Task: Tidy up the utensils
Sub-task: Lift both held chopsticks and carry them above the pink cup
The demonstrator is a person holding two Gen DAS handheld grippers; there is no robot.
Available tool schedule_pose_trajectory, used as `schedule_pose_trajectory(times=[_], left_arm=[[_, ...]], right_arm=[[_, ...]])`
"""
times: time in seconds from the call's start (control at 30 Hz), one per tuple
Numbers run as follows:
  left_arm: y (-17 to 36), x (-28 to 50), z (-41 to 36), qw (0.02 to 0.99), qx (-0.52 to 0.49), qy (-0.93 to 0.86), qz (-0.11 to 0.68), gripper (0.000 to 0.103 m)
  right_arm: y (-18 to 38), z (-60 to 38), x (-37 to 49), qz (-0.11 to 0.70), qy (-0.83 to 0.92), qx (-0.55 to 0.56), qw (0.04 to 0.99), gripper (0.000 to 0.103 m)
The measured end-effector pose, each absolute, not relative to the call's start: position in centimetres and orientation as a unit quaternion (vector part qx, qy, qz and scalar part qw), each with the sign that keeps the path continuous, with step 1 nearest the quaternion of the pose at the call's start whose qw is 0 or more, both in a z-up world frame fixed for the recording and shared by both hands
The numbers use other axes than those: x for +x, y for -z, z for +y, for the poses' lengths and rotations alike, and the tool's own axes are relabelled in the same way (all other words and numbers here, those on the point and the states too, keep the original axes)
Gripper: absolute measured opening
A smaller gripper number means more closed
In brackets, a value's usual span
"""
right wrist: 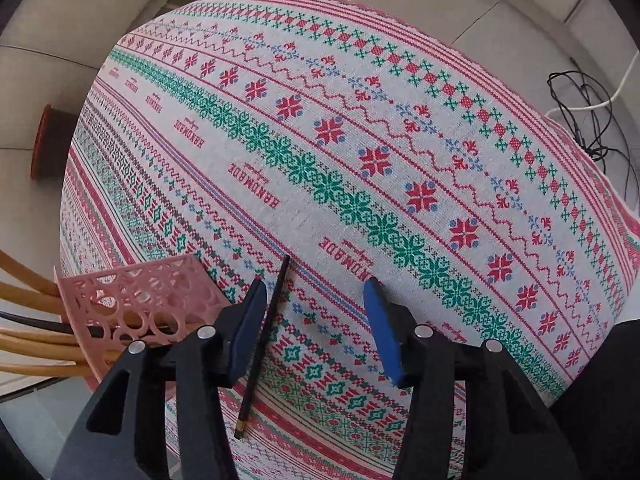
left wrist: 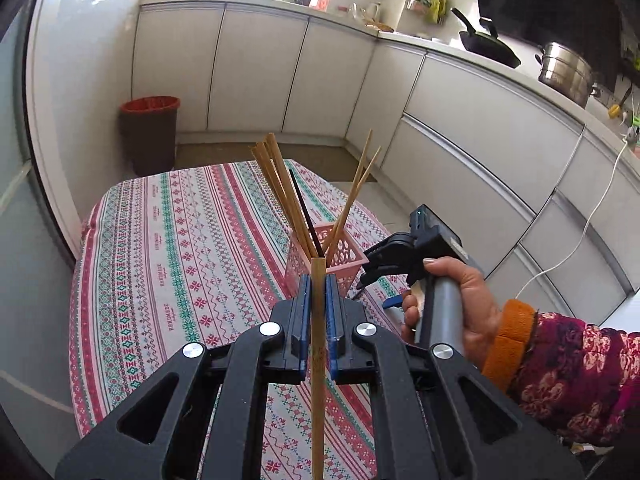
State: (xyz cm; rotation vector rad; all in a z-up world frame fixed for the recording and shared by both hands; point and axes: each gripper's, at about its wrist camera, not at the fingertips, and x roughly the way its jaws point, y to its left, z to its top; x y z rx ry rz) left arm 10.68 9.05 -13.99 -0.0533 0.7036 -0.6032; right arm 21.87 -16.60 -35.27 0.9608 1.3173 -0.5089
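From my left wrist camera, the left gripper [left wrist: 319,308] is clamped on a bamboo chopstick [left wrist: 318,360], which stands upright between the blue pads [left wrist: 305,312] and runs out past the bottom of the picture. Just beyond it the pink basket [left wrist: 342,258] stands on the patterned tablecloth [left wrist: 160,260] with more bamboo chopsticks [left wrist: 280,192] and one dark one fanning out of it. Only this view gives me the room: white cabinets [left wrist: 260,68], a red-rimmed bin [left wrist: 150,132], a wok [left wrist: 486,42] and a steel pot [left wrist: 566,72] on the counter. It also shows my right hand [left wrist: 448,300] around the other tool's handle, beside the basket.

The right wrist camera looks steeply down on the cloth. There the right gripper [right wrist: 316,320] stands partly spread, gripping nothing; a black chopstick [right wrist: 264,344] lies flat on the cloth between its fingers (close by the left-hand pad, whether touching I cannot tell). This chopstick is hidden from the left camera. The basket shows at the left edge, chopsticks poking out toward the lens.
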Motion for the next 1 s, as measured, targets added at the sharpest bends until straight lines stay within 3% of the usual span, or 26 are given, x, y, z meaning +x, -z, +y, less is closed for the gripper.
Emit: schedule_pose_trajectory(times=[0.2, 0.27, 0.33, 0.53, 0.8, 1.0], left_arm=[[13.7, 10.8, 10.2, 0.897, -0.040, 0.283, 0.336, 0.006], [13.4, 10.6, 10.2, 0.898, -0.040, 0.283, 0.333, 0.006], [13.2, 10.4, 10.2, 0.899, -0.036, 0.284, 0.331, 0.006], [13.3, 10.1, 10.5, 0.901, -0.034, 0.275, 0.334, 0.006], [13.3, 9.8, 10.5, 0.902, -0.033, 0.267, 0.338, 0.006], [12.5, 8.8, 9.6, 0.904, -0.023, 0.266, 0.333, 0.006]], right_arm=[[35.3, -15.2, 23.5, 0.595, 0.266, 0.381, 0.656, 0.047], [35.1, -14.6, 23.5, 0.599, 0.285, 0.354, 0.659, 0.036], [35.1, -14.3, 22.9, 0.594, 0.296, 0.348, 0.662, 0.014], [35.6, -16.3, 18.4, 0.574, 0.256, 0.407, 0.663, 0.004], [35.2, -18.9, 12.6, 0.542, 0.217, 0.439, 0.683, 0.004], [28.3, -18.0, 10.3, 0.486, 0.176, 0.383, 0.766, 0.004]])
